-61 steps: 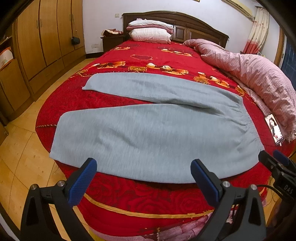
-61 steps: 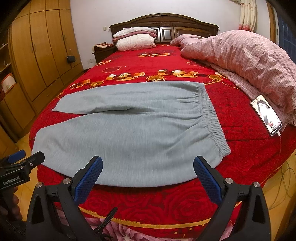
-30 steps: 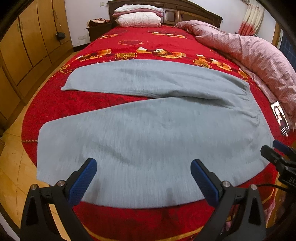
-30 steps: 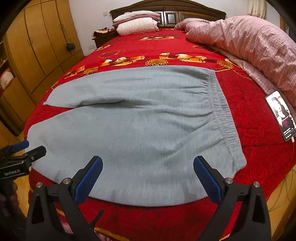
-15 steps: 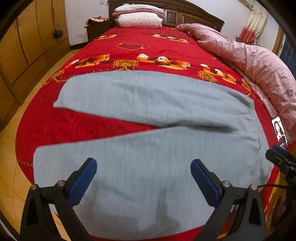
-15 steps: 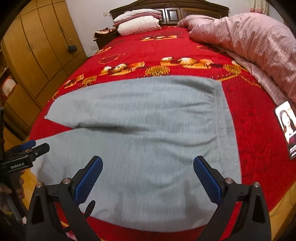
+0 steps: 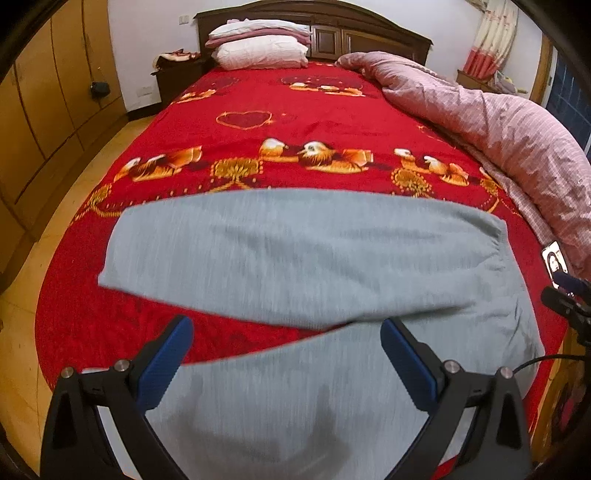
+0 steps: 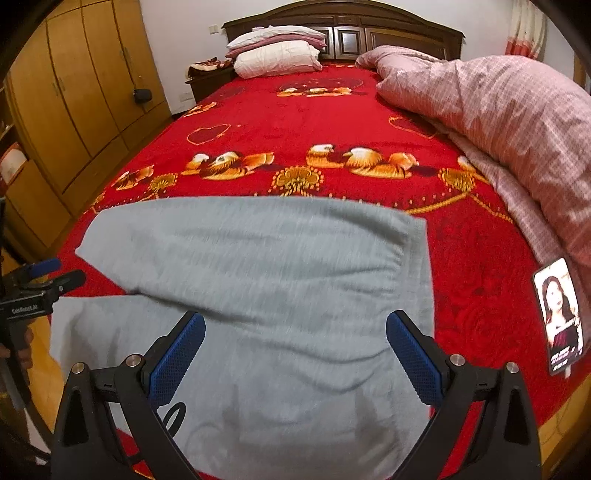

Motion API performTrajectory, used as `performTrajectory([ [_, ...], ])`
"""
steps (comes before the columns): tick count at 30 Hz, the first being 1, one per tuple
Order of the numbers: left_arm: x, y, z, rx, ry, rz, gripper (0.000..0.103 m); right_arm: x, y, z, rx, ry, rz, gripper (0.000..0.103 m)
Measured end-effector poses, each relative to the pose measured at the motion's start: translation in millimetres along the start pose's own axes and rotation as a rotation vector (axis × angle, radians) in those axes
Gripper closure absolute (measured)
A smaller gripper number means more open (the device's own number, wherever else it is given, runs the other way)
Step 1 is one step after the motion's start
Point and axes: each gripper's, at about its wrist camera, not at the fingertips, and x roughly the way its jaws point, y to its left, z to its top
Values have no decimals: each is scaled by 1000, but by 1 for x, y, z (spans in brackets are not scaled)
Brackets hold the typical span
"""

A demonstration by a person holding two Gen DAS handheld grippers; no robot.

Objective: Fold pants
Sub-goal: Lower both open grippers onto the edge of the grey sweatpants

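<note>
Nearest the cameras, both tools hang low over the near pant leg with jaws spread wide and nothing between them: the left gripper [image 7: 282, 356] over the leg's left stretch, the right gripper [image 8: 295, 349] nearer the waist end. Gray pants [image 7: 303, 258] lie flat on the red bedspread [image 7: 258, 122] at the near end of the bed, long axis running left to right, waistband [image 8: 417, 266] to the right and both leg cuffs pointing left; the two legs split apart toward the left. Only the right wrist view shows the phone [image 8: 559, 314] whole, lit screen up, just right of the waistband and apart from it; the left view catches only its top. Each view glimpses the other tool at its edge. Farther right a pink quilt [image 8: 509, 110] is heaped. Farthest, pillows [image 7: 258, 48] stack against the dark headboard [image 8: 343, 26].
</note>
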Motion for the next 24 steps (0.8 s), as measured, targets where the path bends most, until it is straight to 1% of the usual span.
performTrajectory([
  [5, 9, -5, 24, 38, -8, 10, 0, 5, -4, 21, -34, -8, -14, 2],
  [8, 20, -9, 36, 52, 2, -1, 0, 14, -8, 32, -51, -3, -21, 2],
  [12, 37, -12, 50, 69, 19, -13, 0, 33, -15, 44, -63, 22, -32, 2],
  [16, 58, -14, 63, 95, 37, -2, 0, 51, -24, 53, -67, 48, -40, 2],
  [19, 78, -13, 74, 109, 64, 3, 0, 66, -32, 60, -63, 72, -57, 2],
  [24, 113, -7, 92, 118, 121, -25, 0, 88, -45, 71, -54, 109, -61, 2],
])
